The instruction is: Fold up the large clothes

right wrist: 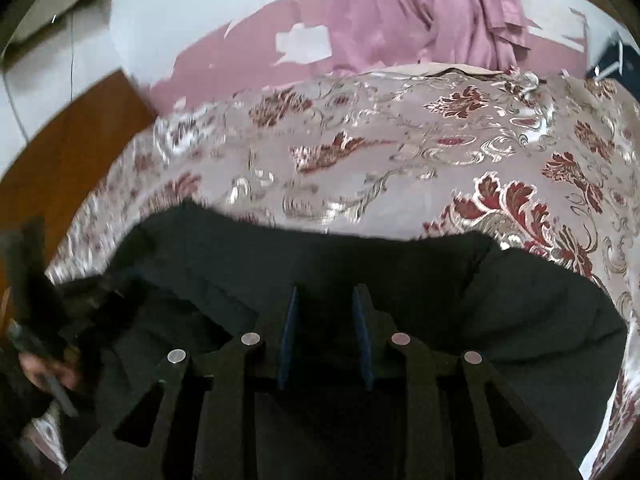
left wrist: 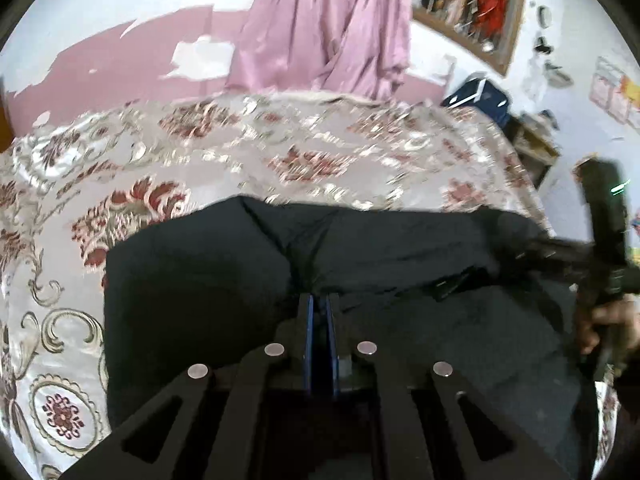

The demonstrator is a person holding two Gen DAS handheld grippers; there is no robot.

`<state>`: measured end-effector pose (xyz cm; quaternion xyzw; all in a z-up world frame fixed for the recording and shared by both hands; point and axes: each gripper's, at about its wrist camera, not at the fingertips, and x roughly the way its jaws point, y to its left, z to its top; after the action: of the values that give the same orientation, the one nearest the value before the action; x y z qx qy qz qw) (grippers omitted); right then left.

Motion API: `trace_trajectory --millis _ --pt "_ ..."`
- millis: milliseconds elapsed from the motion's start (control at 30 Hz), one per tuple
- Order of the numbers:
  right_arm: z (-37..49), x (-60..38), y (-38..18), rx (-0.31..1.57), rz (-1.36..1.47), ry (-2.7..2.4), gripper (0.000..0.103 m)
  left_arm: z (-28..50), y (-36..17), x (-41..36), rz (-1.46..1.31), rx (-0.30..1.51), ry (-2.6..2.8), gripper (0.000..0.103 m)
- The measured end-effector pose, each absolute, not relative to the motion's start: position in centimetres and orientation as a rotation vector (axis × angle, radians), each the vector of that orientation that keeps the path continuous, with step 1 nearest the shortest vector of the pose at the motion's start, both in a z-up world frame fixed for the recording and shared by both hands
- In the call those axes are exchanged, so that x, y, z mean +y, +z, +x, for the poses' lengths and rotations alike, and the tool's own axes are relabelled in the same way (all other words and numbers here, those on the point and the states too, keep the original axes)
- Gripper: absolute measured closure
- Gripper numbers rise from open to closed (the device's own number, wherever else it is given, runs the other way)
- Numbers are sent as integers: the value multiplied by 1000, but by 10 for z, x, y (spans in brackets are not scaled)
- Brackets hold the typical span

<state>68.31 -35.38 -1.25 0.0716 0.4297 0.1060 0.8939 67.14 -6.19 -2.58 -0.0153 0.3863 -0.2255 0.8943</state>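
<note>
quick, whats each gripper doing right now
left gripper: closed, nothing visibly held, above the black garment.
right gripper: open, fingers apart, nothing between them.

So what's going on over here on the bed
A person is folding a black garment spread on a floral bedspread, with a handheld gripper in each hand. The left gripper is shut, though whether it pinches cloth is unclear. The right gripper is open above the garment, holding nothing. A pink curtain hangs behind the bed.
</note>
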Motion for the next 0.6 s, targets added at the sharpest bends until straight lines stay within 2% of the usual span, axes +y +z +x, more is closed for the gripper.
trace_trajectory --millis 67,233,467,600 --pt "677 -352 -21 898 150 229 78 664 -13 -57 -62 747 -503 89" --pt "673 -359 -33 926 175 254 78 676 1 -84 -70 730 -583 89" --pt "675 -364 -37 979 158 285 79 716 -34 -149 96 988 -713 89" --pt "686 -365 -41 1065 146 317 79 724 -49 -163 189 1071 -721 89"
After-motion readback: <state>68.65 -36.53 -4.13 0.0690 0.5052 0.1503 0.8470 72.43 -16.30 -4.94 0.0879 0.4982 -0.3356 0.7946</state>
